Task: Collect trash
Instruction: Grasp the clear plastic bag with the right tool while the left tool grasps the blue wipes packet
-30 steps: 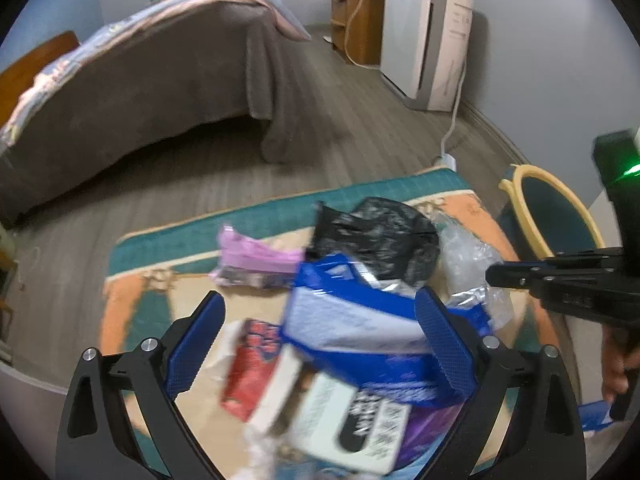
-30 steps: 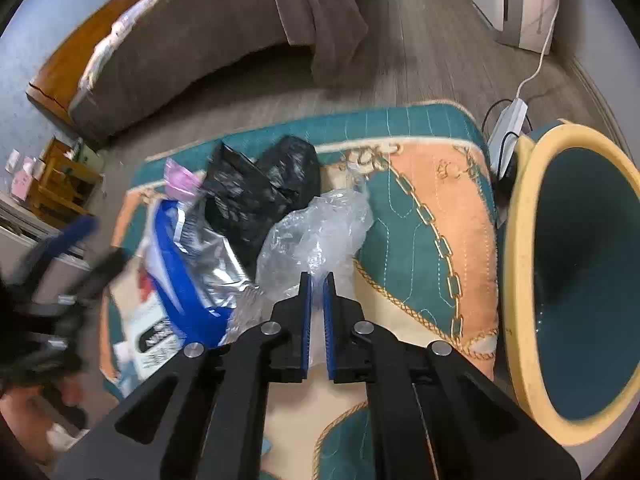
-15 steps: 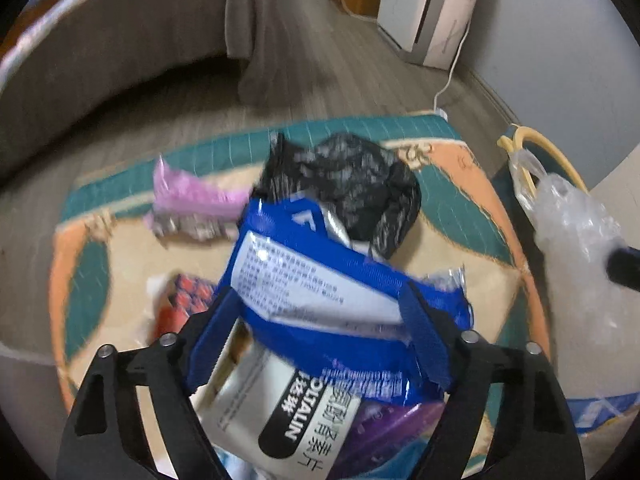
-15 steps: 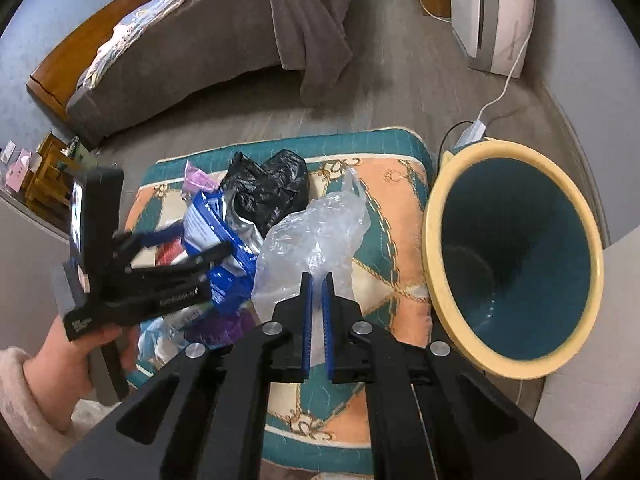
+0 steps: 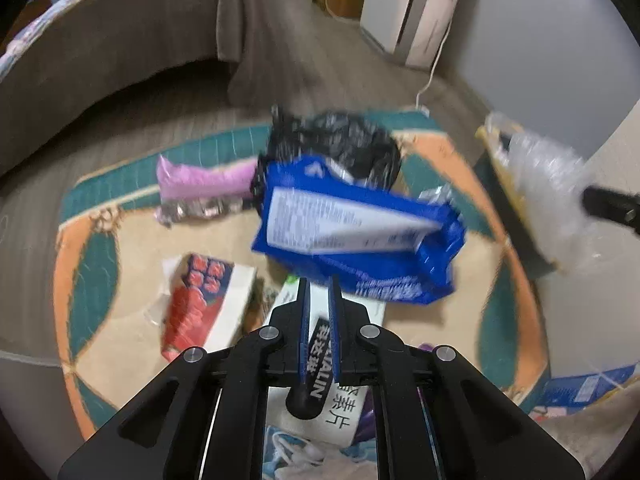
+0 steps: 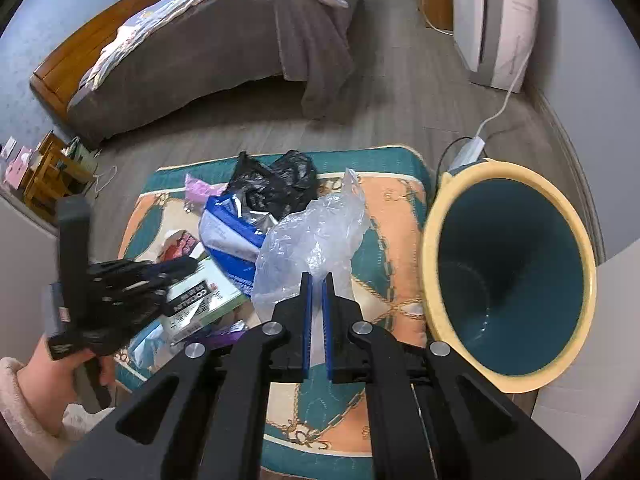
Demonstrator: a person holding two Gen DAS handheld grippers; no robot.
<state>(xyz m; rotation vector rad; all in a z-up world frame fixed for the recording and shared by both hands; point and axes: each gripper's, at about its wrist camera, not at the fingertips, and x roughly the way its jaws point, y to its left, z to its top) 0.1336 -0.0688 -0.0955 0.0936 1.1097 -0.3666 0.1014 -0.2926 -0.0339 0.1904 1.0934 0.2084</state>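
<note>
Collecting so far: nothing shows inside the bin (image 6: 508, 276), so by my reading the job is barely begun
Rug (image 6: 392, 208): most trash lies here beside the bin, uncollected
Clear plastic bag (image 6: 316, 248): pinched in the right gripper (image 6: 317, 280), lifted over the rug, closest to being dropped in
Blue packet (image 5: 356, 236): its lower edge is at the left gripper (image 5: 319, 286), whose fingers have just been closing and stand nearly together; a real grip I cannot confirm
Left lying: black bag (image 5: 340, 140), pink wrapper (image 5: 200, 178), red box (image 5: 200, 304), white carton (image 6: 200, 300)
</note>
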